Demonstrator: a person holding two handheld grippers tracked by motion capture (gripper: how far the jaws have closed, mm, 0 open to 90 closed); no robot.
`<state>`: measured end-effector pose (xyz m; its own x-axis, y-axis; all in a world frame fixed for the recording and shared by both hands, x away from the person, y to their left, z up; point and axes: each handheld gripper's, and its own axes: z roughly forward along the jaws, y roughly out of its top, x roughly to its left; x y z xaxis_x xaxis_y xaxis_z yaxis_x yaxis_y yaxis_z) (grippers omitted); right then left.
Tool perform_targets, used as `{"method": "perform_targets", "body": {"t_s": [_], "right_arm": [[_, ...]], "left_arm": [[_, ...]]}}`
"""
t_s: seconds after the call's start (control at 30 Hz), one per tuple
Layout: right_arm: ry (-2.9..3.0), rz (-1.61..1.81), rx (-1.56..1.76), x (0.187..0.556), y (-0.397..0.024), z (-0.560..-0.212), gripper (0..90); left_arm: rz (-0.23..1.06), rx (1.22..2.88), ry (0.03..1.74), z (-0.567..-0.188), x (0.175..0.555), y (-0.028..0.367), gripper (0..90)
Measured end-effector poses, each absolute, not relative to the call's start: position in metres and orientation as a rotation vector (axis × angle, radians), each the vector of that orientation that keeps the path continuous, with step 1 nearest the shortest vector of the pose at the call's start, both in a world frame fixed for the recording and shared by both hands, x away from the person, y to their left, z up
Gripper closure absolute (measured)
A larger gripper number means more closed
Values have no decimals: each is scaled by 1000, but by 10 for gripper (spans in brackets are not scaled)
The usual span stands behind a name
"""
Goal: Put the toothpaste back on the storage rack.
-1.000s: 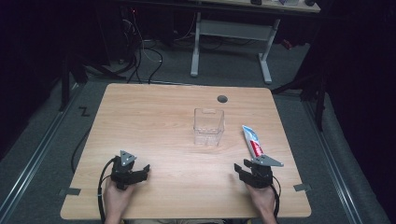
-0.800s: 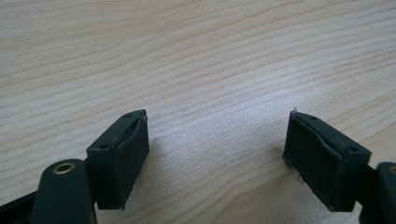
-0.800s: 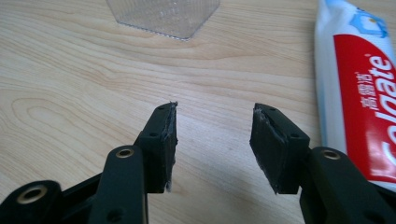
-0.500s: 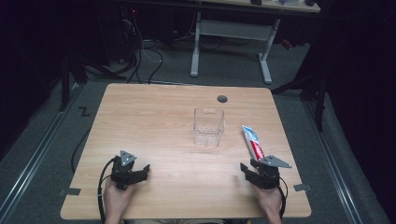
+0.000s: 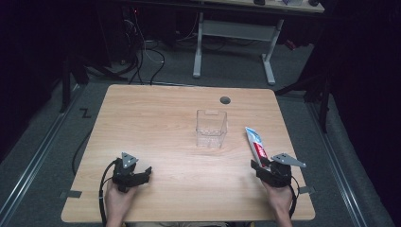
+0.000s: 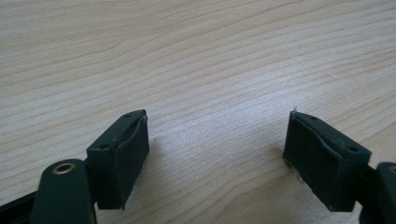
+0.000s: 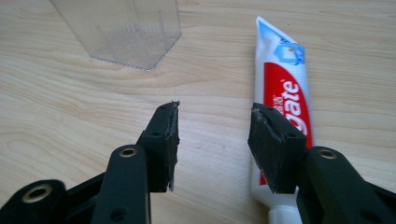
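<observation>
A red, white and blue toothpaste tube [image 5: 255,143] lies flat on the wooden table [image 5: 156,118], to the right of a clear plastic box [image 5: 211,128]. My right gripper [image 5: 261,167] hovers at the tube's near end. In the right gripper view its jaws have just been closing and my right gripper [image 7: 215,126] is open, with bare wood between the pads; the tube [image 7: 283,79] runs under the right-hand jaw, and the clear box [image 7: 125,31] stands beyond. My left gripper [image 5: 143,173] rests low at the table's front left. In the left gripper view my left gripper [image 6: 217,140] is open over bare wood.
A round cable hole [image 5: 225,100] sits near the table's far edge. Beyond the table stands a white desk frame [image 5: 234,35] on a dark floor with cables. Each gripper trails a black cable off the near edge.
My right gripper has shifted a little to the right, closer to the tube's near end. The left gripper, the tube and the box have not moved.
</observation>
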<state>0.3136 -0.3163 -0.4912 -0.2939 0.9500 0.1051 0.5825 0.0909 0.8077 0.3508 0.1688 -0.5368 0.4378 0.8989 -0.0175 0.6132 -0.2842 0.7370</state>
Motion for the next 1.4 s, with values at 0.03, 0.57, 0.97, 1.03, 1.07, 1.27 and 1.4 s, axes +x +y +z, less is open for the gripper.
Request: {"method": "perform_targets", "body": {"t_s": [0.03,0.57,0.97,1.03,1.07,1.27,1.4], "right_arm": [[1920,1079,1508,315,-318,-490,529],[1882,981,1573,350,-341,-476,487],[1930,912,1593,380,-338,-471,450],[1945,904,1603,387,-337,-470,438],[1945,904,1603,387,-337,-470,438],[1958,891,1573,396,-332,-468,433],[1978,860,1583,404,-330,-469,420]], "left_arm": [[536,2010,1267,-537,351,169,224],[537,2010,1267,-537,351,169,224],[537,2010,1267,-537,351,169,224],[537,2010,1268,-537,351,169,224],[537,2010,1268,-537,351,169,224],[537,2010,1267,-537,351,169,224],[537,2010,1268,-537,351,169,224]]}}
